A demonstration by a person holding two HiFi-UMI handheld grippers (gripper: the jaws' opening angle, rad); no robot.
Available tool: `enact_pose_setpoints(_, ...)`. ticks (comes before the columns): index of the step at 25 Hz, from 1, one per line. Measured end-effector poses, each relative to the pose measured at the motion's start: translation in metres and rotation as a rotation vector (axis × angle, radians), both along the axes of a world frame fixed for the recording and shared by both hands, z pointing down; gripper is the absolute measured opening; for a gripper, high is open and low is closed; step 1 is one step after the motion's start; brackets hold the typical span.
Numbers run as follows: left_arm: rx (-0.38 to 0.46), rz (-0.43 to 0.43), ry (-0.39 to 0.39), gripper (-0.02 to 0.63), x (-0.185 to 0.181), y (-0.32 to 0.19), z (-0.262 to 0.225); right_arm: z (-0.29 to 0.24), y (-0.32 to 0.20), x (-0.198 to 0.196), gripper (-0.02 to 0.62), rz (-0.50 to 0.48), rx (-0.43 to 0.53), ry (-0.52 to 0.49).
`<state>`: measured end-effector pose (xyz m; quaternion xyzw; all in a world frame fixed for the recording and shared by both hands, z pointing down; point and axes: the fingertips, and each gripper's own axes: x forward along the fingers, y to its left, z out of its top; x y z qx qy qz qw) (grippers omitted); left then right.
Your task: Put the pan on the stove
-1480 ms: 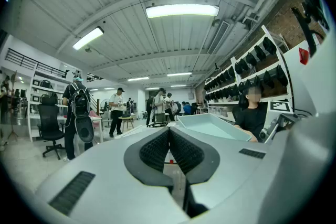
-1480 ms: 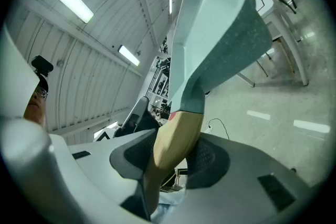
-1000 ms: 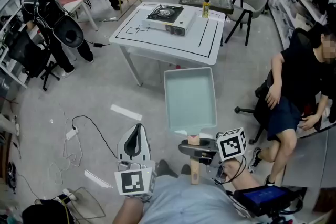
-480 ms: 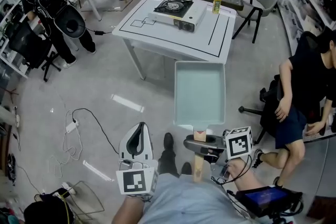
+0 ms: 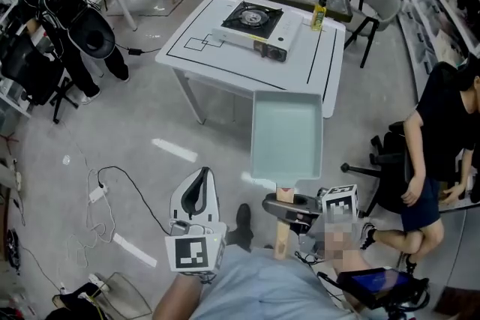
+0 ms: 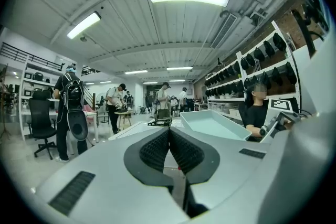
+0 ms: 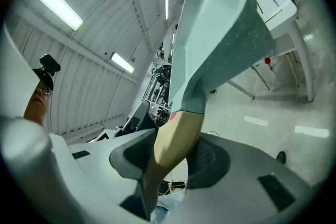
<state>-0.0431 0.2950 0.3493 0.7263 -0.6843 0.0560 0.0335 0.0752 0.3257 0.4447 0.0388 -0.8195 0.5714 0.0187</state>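
A pale green rectangular pan point(image 5: 286, 134) hangs in the air in front of me, held out toward the white table point(image 5: 225, 62). Its wooden handle point(image 5: 282, 230) sits between the jaws of my right gripper point(image 5: 291, 207), which is shut on it. In the right gripper view the handle point(image 7: 170, 149) runs up between the dark pads to the pan point(image 7: 215, 29). A portable gas stove point(image 5: 256, 29) stands on the table's far half. My left gripper point(image 5: 196, 198) is low at the left, shut with nothing in it; its pads point(image 6: 157, 148) meet.
A yellow bottle point(image 5: 318, 17) stands on the table to the right of the stove. A seated person point(image 5: 442, 131) is at the right, with a chair point(image 5: 375, 11) behind the table. Cables point(image 5: 112, 191) lie on the floor at left. Several people stand beyond.
The table and stove have come nearer and lower in the head view as I walk toward them. The pan stays held in the right gripper, now reaching the table's near edge.
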Motion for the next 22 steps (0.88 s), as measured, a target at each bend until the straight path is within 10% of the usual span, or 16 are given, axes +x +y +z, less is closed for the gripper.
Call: enact_pose_setpoints(22,0.05,0.134,0.009,0.018,-0.064,-0.167,-0.011,-0.024,-0.167,-0.071,0.178,0.128,0.035,-0.008)
